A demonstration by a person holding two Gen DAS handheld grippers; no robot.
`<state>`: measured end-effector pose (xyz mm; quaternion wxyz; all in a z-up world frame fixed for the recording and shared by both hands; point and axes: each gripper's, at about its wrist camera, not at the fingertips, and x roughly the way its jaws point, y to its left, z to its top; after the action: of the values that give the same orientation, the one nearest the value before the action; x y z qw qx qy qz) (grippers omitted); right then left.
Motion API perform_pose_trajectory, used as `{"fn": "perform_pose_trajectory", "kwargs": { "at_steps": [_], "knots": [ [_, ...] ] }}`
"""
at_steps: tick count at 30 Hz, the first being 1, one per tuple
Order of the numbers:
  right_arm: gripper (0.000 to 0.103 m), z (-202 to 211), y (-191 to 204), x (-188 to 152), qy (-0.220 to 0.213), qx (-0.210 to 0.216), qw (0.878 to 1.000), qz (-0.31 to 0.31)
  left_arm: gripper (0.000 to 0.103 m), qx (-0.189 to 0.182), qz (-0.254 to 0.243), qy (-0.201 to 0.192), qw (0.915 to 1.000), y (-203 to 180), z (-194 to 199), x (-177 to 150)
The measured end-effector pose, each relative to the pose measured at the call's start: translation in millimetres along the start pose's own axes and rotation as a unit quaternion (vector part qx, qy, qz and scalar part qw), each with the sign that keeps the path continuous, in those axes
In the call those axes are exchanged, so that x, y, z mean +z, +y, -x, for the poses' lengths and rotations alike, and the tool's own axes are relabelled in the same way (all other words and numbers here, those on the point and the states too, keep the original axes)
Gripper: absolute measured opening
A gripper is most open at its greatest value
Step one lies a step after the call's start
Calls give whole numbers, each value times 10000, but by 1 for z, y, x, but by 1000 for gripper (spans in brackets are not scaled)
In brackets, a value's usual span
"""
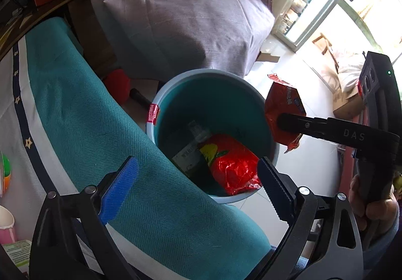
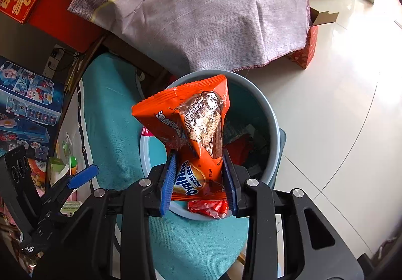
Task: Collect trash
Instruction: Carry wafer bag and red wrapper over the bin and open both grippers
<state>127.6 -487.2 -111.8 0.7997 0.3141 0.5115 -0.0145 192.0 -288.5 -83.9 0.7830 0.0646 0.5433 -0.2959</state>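
We held the orange foil snack wrapper (image 2: 198, 139) clenched in our right tongs (image 2: 199, 179) above the round blue plastic bin (image 2: 272, 129); left tongs (image 1: 196, 189) gaped empty. Released off-centre, it could catch the rim and fall outside.

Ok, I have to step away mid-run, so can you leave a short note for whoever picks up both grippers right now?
Left gripper: jaws wide open, nothing between them, poised above the bin.
Right gripper: jaws shut on the orange Ovaltine wrapper, held over the bin's mouth.
In the bin already: a red wrapper and a pale packet.
The bin stands on the floor against the teal cloth.
Done: at least two pieces binned.
Left: release the orange wrapper into the bin. Whether the items at the cloth's far left edge are trash, I cannot tell.
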Motion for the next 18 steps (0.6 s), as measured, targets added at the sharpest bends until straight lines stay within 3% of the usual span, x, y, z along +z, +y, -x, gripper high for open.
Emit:
{"fn": "perform_pose_trajectory", "kwargs": {
  "at_steps": [2, 5, 6, 11, 18],
  "knots": [
    [36, -6, 6, 0, 79, -3, 9999, 62, 95, -10, 10, -21, 10000, 2, 3, -4],
    [61, -15, 16, -2, 194, -5, 9997, 127, 96, -10, 34, -47, 10000, 7, 7, -7],
    [65, -17, 19, -2, 190, -44, 9997, 149, 96, -21, 49, -47, 10000, 9, 8, -8],
    [75, -17, 24, -1, 186, -196, 9995, 156, 96, -61, 111, -77, 9999, 15, 14, -12],
    [78, -13, 23, -6, 219, -427, 9988, 16, 97, -171, 145, -165, 9996, 18, 28, -20]
  ]
}}
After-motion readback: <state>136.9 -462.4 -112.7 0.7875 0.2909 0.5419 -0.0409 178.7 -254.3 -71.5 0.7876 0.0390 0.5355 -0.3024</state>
